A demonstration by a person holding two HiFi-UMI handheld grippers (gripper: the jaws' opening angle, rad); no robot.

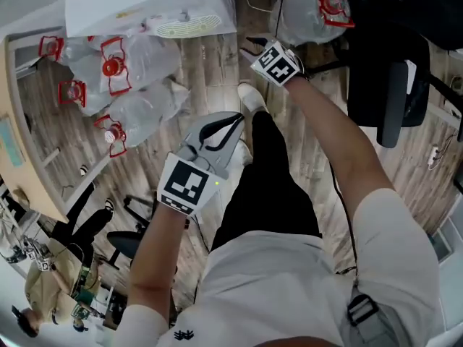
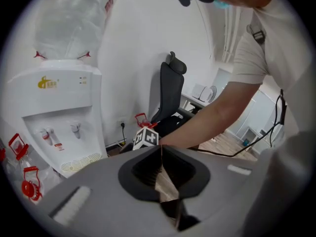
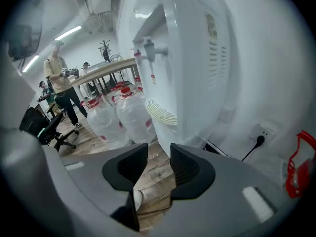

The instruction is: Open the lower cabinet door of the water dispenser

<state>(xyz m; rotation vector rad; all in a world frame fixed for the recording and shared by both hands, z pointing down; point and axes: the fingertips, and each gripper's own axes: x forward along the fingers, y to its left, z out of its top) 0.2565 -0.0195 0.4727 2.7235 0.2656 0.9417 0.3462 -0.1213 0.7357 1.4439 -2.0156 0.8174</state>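
Closed, empty left gripper (image 2: 160, 154) sits lower center; right gripper (image 3: 159, 157), open and empty, should drop below the water dispenser (image 3: 187, 58) drip tray (image 3: 160, 113) to catch the door edge.

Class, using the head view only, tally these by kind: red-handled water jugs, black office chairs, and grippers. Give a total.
Red-handled water jugs: 5
Black office chairs: 2
Grippers, left gripper and right gripper: 2
Total: 9
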